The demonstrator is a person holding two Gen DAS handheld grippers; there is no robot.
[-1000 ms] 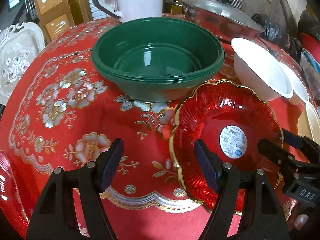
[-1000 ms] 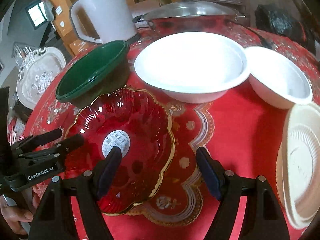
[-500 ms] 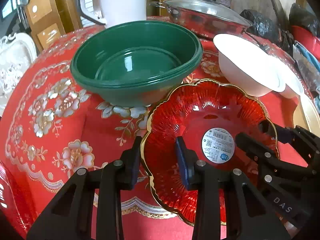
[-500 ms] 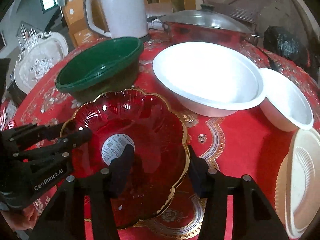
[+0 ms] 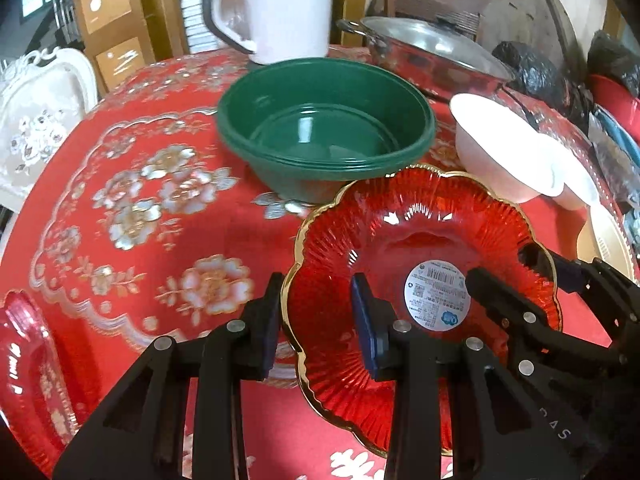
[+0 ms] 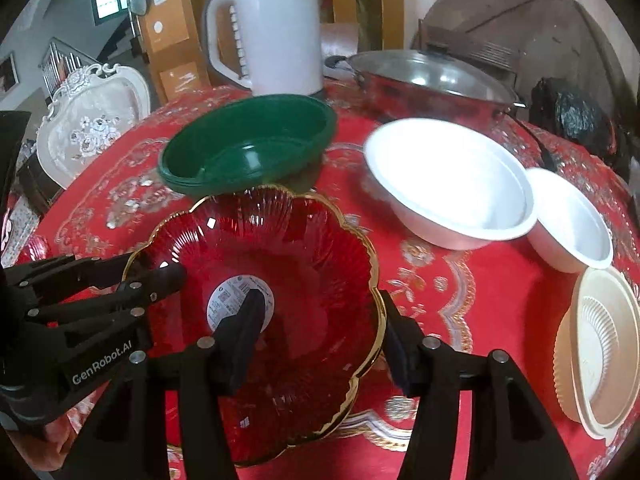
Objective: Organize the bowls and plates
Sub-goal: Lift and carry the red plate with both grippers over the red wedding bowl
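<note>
- A red glass plate (image 5: 416, 240) with a gold scalloped rim and a round label at its centre sits over a red floral tabletop (image 5: 132, 216), just in front of a stack of green bowls (image 5: 326, 128).
- The left tool (image 5: 320, 320) straddles the plate's left rim, one finger outside and one inside; the fingers appear closed on the rim.
- The right tool (image 6: 320, 332) straddles the plate's right rim the same way, its fingers (image 6: 248, 328) wider apart; a firm grip cannot be confirmed from these views.
- To the right stand a large white bowl (image 6: 452, 184) and a small white bowl (image 6: 572, 220), side by side.
- Cream plates (image 6: 600, 348) lie at the tabletop's right edge.
- A white jug (image 6: 276, 32) and a lidded steel pot (image 6: 428, 80) stand behind.
</note>
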